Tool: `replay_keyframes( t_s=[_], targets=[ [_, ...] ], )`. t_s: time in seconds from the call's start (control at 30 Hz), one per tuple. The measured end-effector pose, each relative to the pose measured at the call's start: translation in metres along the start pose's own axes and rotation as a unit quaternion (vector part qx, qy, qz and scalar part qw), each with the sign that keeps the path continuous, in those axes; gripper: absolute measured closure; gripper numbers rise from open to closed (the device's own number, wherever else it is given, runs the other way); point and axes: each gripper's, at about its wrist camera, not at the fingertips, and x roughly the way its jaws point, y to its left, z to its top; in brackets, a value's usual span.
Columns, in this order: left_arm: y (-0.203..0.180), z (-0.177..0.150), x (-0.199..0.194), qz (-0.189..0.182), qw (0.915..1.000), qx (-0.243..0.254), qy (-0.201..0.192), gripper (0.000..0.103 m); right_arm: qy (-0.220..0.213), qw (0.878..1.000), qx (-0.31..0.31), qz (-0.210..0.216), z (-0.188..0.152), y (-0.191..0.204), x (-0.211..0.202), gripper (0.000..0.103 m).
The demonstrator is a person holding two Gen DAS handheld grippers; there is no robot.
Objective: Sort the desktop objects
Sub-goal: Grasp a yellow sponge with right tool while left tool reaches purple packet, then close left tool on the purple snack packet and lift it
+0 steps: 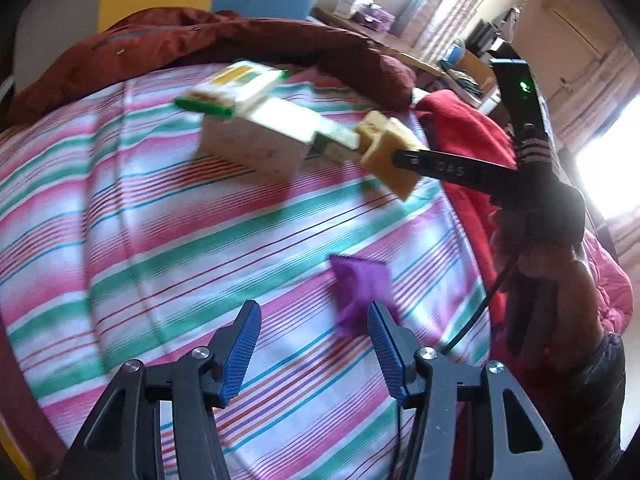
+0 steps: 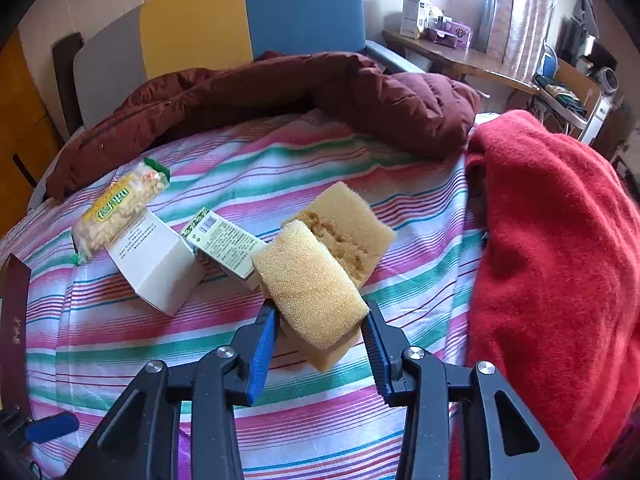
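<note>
My right gripper (image 2: pixel 320 312) is shut on a folded yellow sponge (image 2: pixel 316 276) and holds it above the striped bedsheet (image 2: pixel 304 160); the sponge also shows in the left wrist view (image 1: pixel 390 152), held next to the boxes. A white box (image 2: pixel 154 264), a green-printed box (image 2: pixel 224 242) and a snack packet (image 2: pixel 120 208) lie just left of the sponge. My left gripper (image 1: pixel 314 320) is open and empty over the sheet, with a purple packet (image 1: pixel 360 284) just ahead of its right finger.
A dark red down jacket (image 2: pixel 280 92) lies along the far edge of the bed. A red blanket (image 2: pixel 560 240) is heaped on the right. A desk with boxes (image 2: pixel 440 32) stands behind the bed.
</note>
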Motion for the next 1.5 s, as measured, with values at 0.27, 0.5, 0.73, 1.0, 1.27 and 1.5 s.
replay_keyframes(
  t_s=[0.27, 0.5, 0.73, 1.0, 1.27, 1.5],
  targets=[
    [-0.037, 0.013, 0.031, 0.001, 0.9979, 0.061, 0.021, 0.048, -0.019, 1.0, 0.012, 0.004, 0.002, -0.005, -0.01, 0.06],
    [-0.043, 0.014, 0.057, 0.022, 0.9957, 0.079, 0.043, 0.048, -0.026, 0.999, 0.018, 0.009, 0.004, -0.007, -0.013, 0.06],
    [-0.04, 0.008, 0.06, 0.034, 0.9941, 0.099, 0.026, 0.065, -0.029, 0.999, 0.015, 0.014, 0.004, -0.007, -0.013, 0.06],
    [-0.019, -0.006, 0.034, 0.061, 0.9958, 0.068, -0.003, 0.066, -0.043, 0.998, -0.01, 0.047, 0.003, 0.006, -0.018, 0.06],
    [0.009, -0.019, -0.026, 0.113, 0.9907, 0.026, -0.071, 0.066, -0.039, 0.993, -0.064, 0.091, -0.005, 0.035, -0.021, 0.06],
    [0.037, -0.031, -0.084, 0.158, 0.9798, -0.002, -0.123, 0.066, -0.03, 0.992, -0.066, 0.105, -0.011, 0.04, -0.02, 0.06]
  ],
)
